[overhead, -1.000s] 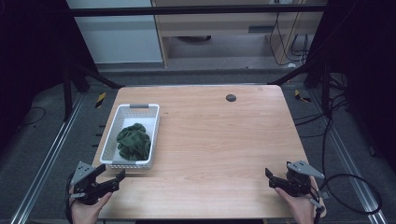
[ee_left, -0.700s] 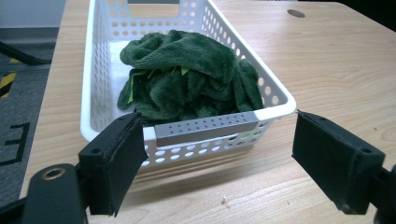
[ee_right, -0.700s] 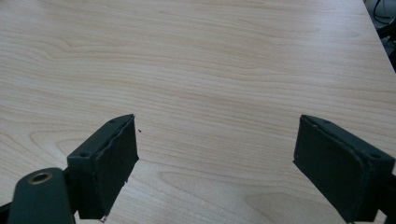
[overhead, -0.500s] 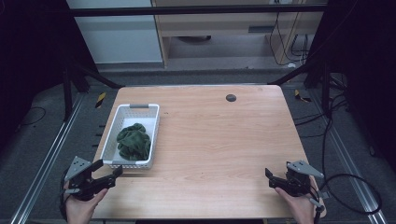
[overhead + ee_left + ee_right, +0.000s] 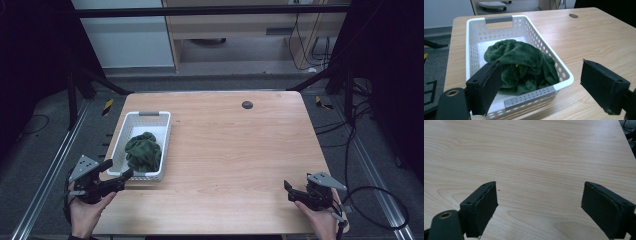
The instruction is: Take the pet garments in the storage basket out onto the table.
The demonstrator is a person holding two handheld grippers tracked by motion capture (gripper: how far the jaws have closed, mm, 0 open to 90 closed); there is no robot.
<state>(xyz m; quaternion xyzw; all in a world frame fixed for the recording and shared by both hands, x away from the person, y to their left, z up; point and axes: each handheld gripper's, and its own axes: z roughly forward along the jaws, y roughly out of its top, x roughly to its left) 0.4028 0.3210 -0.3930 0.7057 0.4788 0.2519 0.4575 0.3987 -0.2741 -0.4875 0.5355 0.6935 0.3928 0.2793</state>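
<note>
A light wooden worktop [image 5: 240,150] stands on a dark grey floor [image 5: 40,145], with a small dark round hole [image 5: 247,104] near its far edge. Beyond it stand a pale cabinet [image 5: 125,40] and a wooden desk [image 5: 235,30]. Black frame bars [image 5: 200,10] cross the far side. Cables [image 5: 370,190] trail over the floor at right, and metal rails [image 5: 45,175] run along the left.

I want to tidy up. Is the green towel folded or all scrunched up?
Scrunched up. The green towel lies in a lumpy heap inside the white basket, with no flat folds.
</note>
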